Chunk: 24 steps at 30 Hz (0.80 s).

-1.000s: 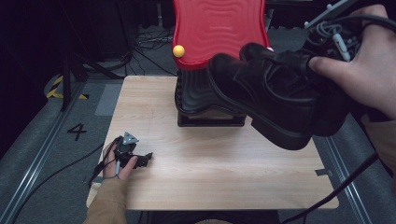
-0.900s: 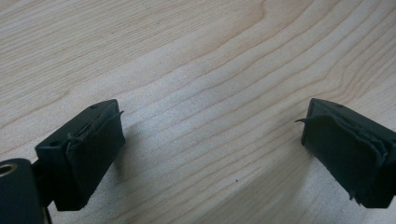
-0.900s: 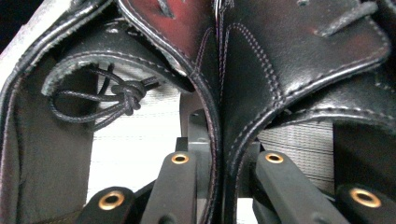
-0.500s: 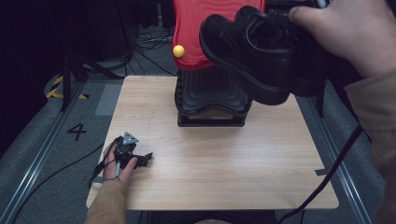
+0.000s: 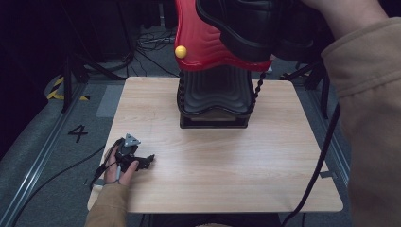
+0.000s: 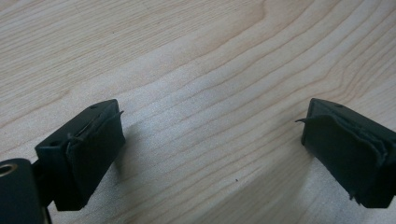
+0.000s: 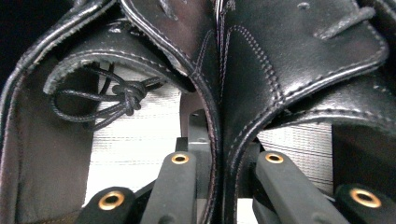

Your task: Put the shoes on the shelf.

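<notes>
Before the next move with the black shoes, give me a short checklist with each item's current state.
1. Right claw clamped on the inner walls of both black leather shoes: ok.
2. Shoes lifted off the wooden table: ok.
3. Shoes raised level with the red top shelf of the shoe rack: ok.
4. Left claw open with nothing between its pads, resting at the table's near left corner: ok.
5. Laces hanging free of the rack: cannot tell.

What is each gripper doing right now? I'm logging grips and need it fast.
Left gripper: open, empty, low over the table.
Right gripper: shut on the black shoes.
</notes>
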Each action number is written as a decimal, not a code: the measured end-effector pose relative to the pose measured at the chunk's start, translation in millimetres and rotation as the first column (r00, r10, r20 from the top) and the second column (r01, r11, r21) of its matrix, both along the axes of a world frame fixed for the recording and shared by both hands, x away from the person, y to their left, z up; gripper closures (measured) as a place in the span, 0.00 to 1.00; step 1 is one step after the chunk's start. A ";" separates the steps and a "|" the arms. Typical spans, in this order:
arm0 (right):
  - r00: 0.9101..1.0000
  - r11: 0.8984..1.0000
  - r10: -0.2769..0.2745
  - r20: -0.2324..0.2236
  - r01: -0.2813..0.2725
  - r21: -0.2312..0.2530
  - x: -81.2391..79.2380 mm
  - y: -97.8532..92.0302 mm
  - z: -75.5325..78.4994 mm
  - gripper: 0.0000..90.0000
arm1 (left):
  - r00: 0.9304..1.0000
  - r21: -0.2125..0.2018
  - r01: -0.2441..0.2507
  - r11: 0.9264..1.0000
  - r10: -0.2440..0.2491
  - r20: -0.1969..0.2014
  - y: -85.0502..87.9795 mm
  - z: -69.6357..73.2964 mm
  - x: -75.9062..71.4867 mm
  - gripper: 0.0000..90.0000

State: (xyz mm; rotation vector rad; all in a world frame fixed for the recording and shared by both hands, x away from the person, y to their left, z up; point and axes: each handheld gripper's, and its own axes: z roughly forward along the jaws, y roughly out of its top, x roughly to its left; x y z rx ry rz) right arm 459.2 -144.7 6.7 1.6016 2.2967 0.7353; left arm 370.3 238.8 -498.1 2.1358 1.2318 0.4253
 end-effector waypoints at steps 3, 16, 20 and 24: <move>1.000 1.000 -0.011 0.019 0.011 -0.011 10.6 6.3 0.5 0.91 | 1.000 -0.002 -0.001 1.000 0.001 -0.003 -0.2 0.0 -0.2 0.07; 0.989 0.997 -0.068 0.128 0.071 -0.016 59.5 31.9 -2.3 0.91 | 1.000 0.004 0.002 1.000 -0.002 -0.006 0.1 0.8 -0.8 0.07; 0.981 0.996 -0.083 0.176 0.088 -0.018 71.1 40.7 -7.6 0.91 | 1.000 0.004 0.002 1.000 -0.002 -0.006 0.1 0.7 -0.8 0.07; 0.975 0.994 -0.107 0.194 0.110 -0.004 84.6 48.2 -15.8 0.91 | 1.000 0.001 0.004 1.000 -0.004 -0.006 0.2 0.6 -0.9 0.07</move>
